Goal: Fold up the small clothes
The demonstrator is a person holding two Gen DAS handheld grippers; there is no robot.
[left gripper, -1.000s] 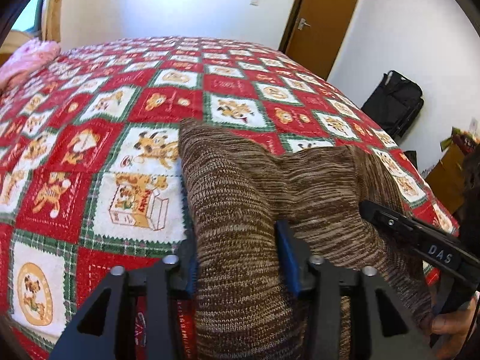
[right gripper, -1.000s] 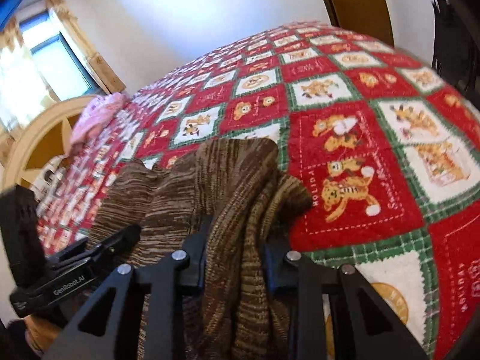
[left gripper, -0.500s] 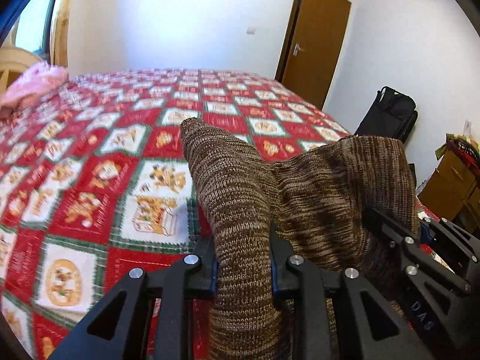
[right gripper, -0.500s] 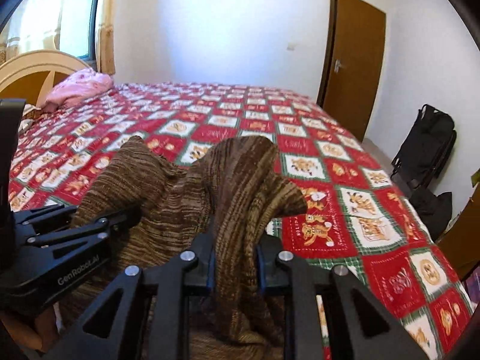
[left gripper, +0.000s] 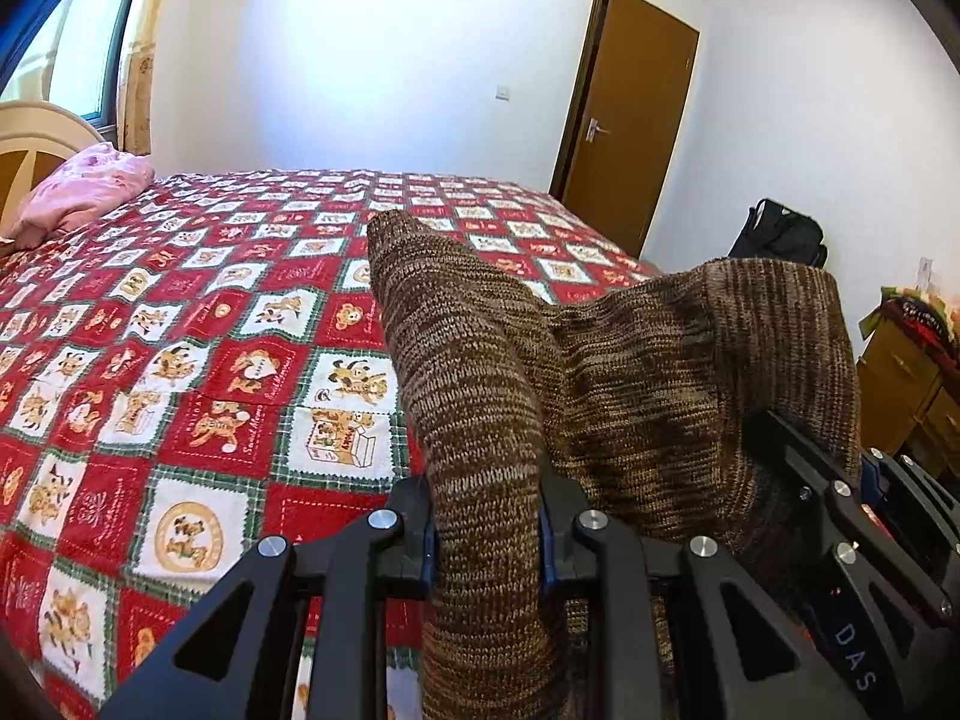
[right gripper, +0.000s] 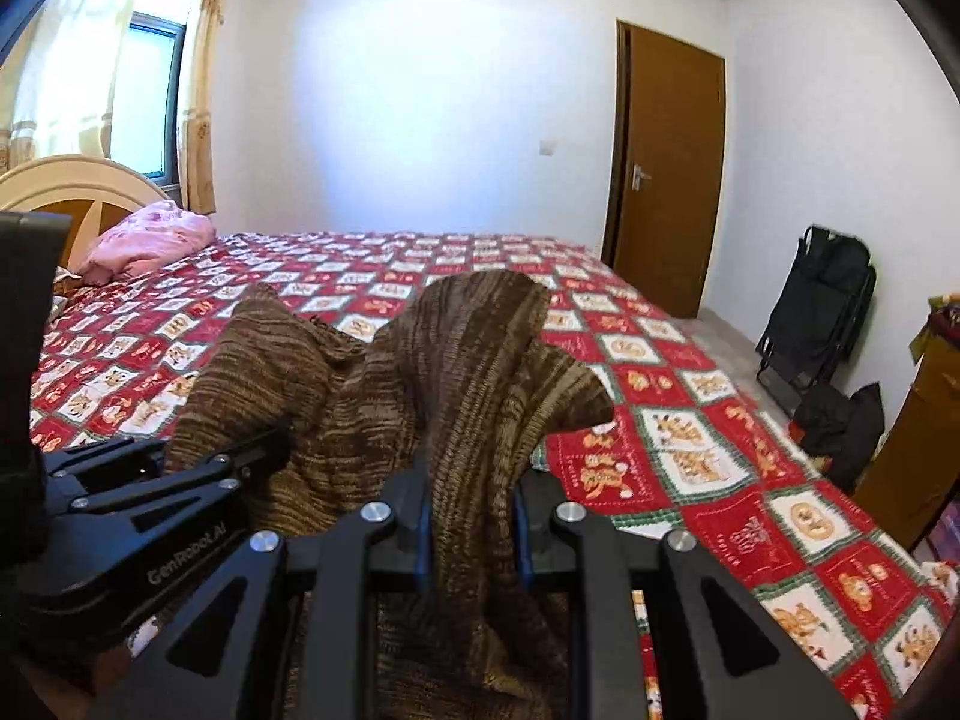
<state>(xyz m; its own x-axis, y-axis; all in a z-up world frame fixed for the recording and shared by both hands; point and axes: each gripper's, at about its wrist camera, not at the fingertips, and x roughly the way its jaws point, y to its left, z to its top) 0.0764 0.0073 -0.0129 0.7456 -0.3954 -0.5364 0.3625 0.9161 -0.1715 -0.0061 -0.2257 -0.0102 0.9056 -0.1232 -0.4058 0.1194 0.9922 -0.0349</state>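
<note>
**Q:** State the work surface and the workpiece.

**A:** I work over a bed covered by a red-and-white patchwork quilt [left gripper: 198, 360]. A pink pillow [right gripper: 150, 243] lies at the headboard end, well apart from the work. The workpiece is a brown marled knit garment [left gripper: 630, 384]. It hangs between my two tools, clear of the quilt along its upper edge; its lower part drops out of view, so I cannot tell whether it touches the bed.

**Q:** Tool state?

**A:** My left gripper [left gripper: 486, 531] is clamped on a bunched fold of the knit, and its jaws have just been closing on that fold. My right gripper [right gripper: 471, 531] is likewise clamped on a second bunched fold. Each tool is visible in the other's view, just beside it.

**Q:** Step in hand?

**A:** I judge this to be the lift-and-spread step, before any fold is made.

**Q:** Requirement for the next move?

**A:** Separate the two tools to draw the top edge taut. Then lay the garment flat on the quilt. Maintain both clamps; loose knit may slip.
</note>
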